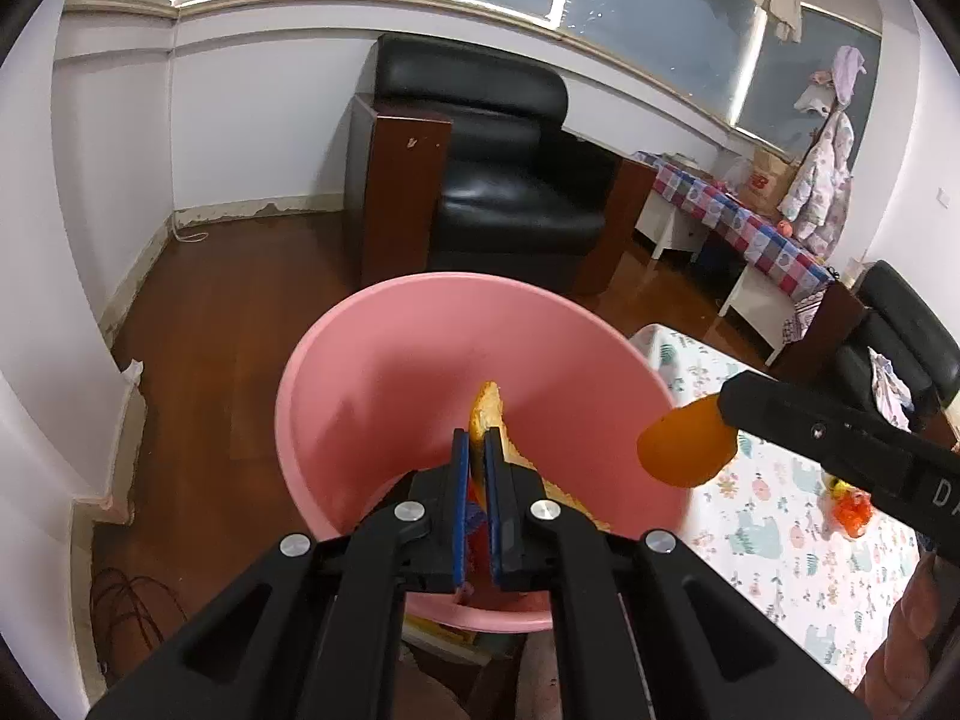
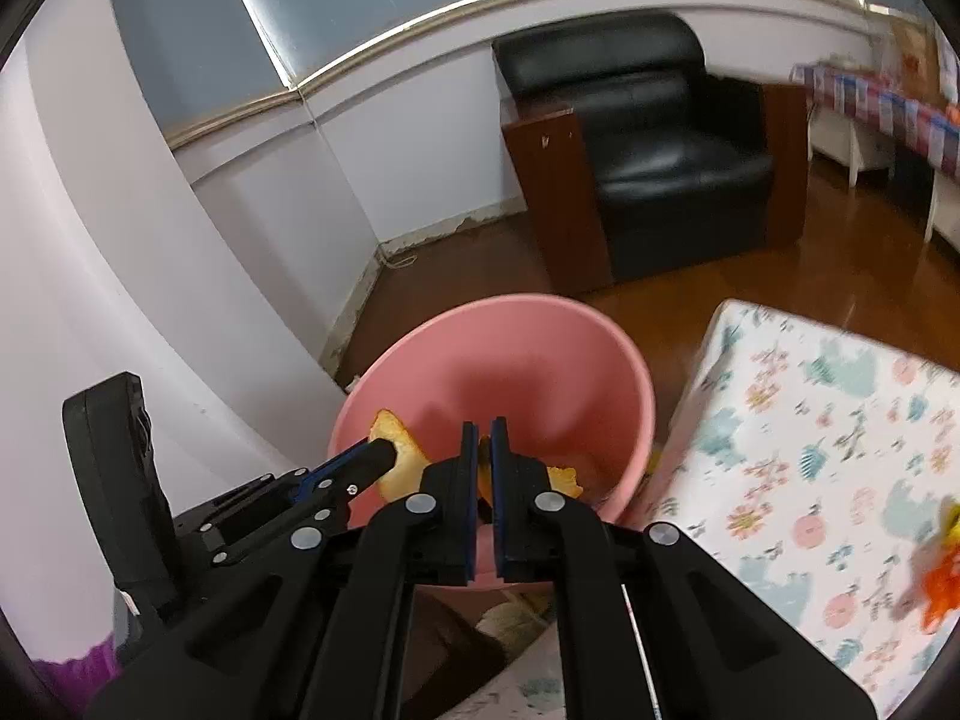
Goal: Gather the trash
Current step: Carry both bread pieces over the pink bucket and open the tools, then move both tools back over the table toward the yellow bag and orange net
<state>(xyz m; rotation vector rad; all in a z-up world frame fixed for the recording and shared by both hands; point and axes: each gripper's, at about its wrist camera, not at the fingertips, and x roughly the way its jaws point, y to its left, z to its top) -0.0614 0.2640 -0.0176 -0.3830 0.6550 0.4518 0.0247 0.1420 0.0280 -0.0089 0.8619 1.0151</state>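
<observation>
Your left gripper [image 1: 477,441] and right gripper [image 2: 484,435] each clamp 1 orange peel [image 1: 489,414] over pink bin [image 1: 360,372]. Not dropped yet; orange scrap [image 1: 852,510] beside bin left.

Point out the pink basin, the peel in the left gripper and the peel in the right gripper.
pink basin [image 1: 384,372], left wrist view, inner wall.
left gripper's peel [image 1: 489,405], left wrist view, upper tip.
right gripper's peel [image 1: 684,450], left wrist view, orange face.

Wrist cameras, angled down, near shared pink bin [image 1: 372,360]
</observation>
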